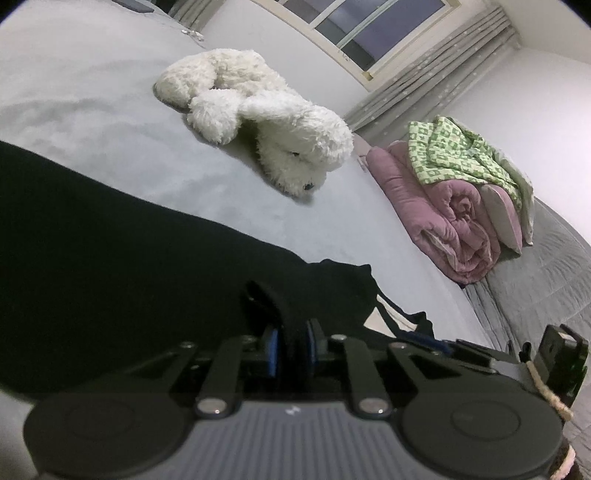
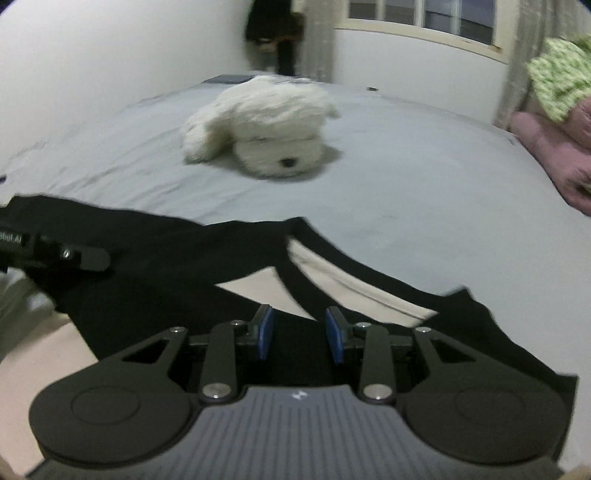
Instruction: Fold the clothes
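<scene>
Black garment (image 2: 177,266) spread across lower frame, unfolded; left tool (image 1: 291,345) pinching its edge, right tool (image 2: 299,332) spread above it.

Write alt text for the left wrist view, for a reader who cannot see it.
The left tongs are shut on a fold of a black garment spread over a grey bed. Beyond it lies a white plush dog, with a rolled pink quilt and a green patterned blanket stacked at the right, under a curtained window.
</scene>
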The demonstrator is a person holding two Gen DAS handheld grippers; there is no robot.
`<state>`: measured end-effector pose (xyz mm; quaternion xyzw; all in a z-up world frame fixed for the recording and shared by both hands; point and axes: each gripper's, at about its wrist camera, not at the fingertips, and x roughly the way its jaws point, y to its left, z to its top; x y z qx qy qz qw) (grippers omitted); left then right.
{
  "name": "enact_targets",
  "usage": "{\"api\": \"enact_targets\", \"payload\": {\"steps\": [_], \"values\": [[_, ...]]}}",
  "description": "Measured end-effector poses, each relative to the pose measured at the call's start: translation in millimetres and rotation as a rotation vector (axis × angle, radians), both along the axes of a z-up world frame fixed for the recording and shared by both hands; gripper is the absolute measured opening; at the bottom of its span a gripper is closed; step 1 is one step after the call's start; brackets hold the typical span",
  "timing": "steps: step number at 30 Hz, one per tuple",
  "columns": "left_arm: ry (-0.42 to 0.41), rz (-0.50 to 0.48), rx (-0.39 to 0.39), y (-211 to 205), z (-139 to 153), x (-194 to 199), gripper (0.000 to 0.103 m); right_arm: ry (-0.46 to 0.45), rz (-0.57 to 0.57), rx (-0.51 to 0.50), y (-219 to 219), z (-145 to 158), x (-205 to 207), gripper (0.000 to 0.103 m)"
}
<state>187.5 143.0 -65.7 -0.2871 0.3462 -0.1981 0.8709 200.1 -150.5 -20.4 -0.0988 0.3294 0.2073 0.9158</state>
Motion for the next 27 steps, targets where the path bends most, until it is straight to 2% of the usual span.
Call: {"api": "enact_targets", "payload": {"steps": [2, 5, 9, 11, 21, 27], "values": [[0.001, -0.001, 0.001, 0, 0, 0, 0.014, -0.002, 0.01, -0.005, 4, -2, 0, 0.033], [0.006, -0.002, -0.002, 0, -1, 1, 0.013, -0.004, 0.021, -0.006, 8, -6, 1, 0.014], [0.014, 0.0, -0.01, 2, -2, 1, 0.01, -0.03, 0.01, -0.009, 13, -7, -4, 0.004], [0.015, 0.0, -0.015, 3, -2, 1, 0.005, -0.048, -0.008, -0.005, 14, -7, -7, 0.003], [-0.018, -0.004, -0.047, 5, 1, -1, 0.005, -0.147, -0.089, 0.04, 7, 10, -16, 0.002], [-0.01, 0.026, -0.011, 3, 0, 0, 0.006, -0.135, -0.115, 0.031, 10, 3, -10, 0.002]]}}
